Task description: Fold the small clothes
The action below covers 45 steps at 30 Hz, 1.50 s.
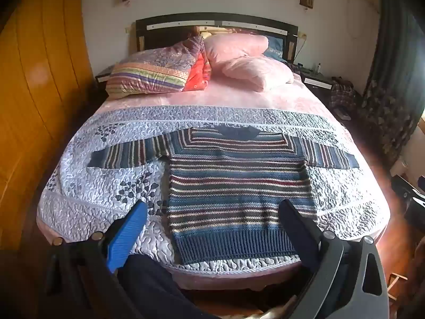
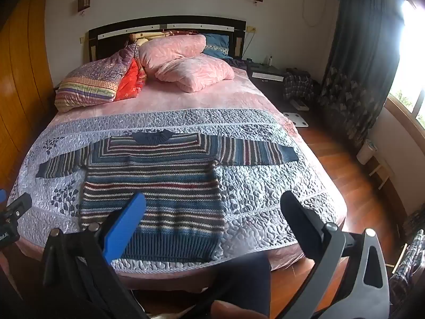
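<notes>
My left gripper [image 1: 212, 228] and my right gripper [image 2: 212, 226] both hang above the foot of the bed with their jaws spread wide and nothing between them; neither touches cloth. The striped knitted sweater in blue, maroon and cream [image 1: 236, 186] lies flat and face up on the pale lavender quilted bedspread [image 1: 87, 186], hem toward me, dark collar [image 1: 235, 132] toward the headboard, both sleeves stretched straight out to the sides. I judge the task to be at its start: the garment is spread and smoothed, no fold is yet made, and sleeves, sides and the final halving all remain.

The sweater is a thick, coarse knit with horizontal bands on the body, vertical bands on the sleeves and a ribbed dark blue hem [image 2: 170, 247]; I expect it to drape heavily and hold a crease poorly. The bedspread is puffy, stitched in a pebbled pattern with dark leaf motifs, and should give some grip beneath the wool. Beyond it lie a pink plush sheet [image 1: 212, 97], two soft pink pillows [image 2: 186, 61] and a folded striped patterned duvet [image 1: 151, 74].
</notes>
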Each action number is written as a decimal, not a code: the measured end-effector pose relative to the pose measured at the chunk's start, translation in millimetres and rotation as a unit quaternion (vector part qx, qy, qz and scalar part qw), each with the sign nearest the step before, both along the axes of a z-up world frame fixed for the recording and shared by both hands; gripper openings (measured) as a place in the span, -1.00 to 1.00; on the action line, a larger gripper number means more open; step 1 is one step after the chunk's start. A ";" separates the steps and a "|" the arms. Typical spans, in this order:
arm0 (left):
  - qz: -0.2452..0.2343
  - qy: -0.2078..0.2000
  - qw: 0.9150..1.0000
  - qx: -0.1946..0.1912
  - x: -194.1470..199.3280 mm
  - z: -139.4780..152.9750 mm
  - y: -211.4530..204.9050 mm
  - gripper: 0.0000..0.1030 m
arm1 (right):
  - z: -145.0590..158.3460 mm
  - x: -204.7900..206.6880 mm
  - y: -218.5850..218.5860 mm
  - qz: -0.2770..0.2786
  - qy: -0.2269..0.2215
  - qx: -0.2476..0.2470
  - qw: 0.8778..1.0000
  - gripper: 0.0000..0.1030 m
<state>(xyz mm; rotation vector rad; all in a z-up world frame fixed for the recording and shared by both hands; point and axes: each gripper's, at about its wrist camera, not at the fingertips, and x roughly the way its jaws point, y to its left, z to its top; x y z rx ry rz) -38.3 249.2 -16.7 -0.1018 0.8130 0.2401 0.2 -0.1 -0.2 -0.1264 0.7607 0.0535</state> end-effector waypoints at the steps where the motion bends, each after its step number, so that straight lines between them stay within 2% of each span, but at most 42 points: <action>1: 0.000 0.000 1.000 -0.001 0.3 -0.1 0.2 0.93 | 0.0 0.0 0.0 0.001 0.000 0.002 1.000 0.95; 15: 0.006 -0.002 1.000 0.003 -4.6 -6.5 9.5 0.93 | -0.3 2.2 0.6 0.004 0.001 0.002 1.000 0.95; 16: 0.008 -0.001 1.000 0.005 -3.2 2.7 6.1 0.93 | 0.0 2.4 0.8 0.004 0.001 0.002 1.000 0.95; 45: 0.016 -0.014 1.000 0.010 -5.6 12.2 5.6 0.93 | 6.6 2.1 1.7 0.007 -0.007 0.000 1.000 0.95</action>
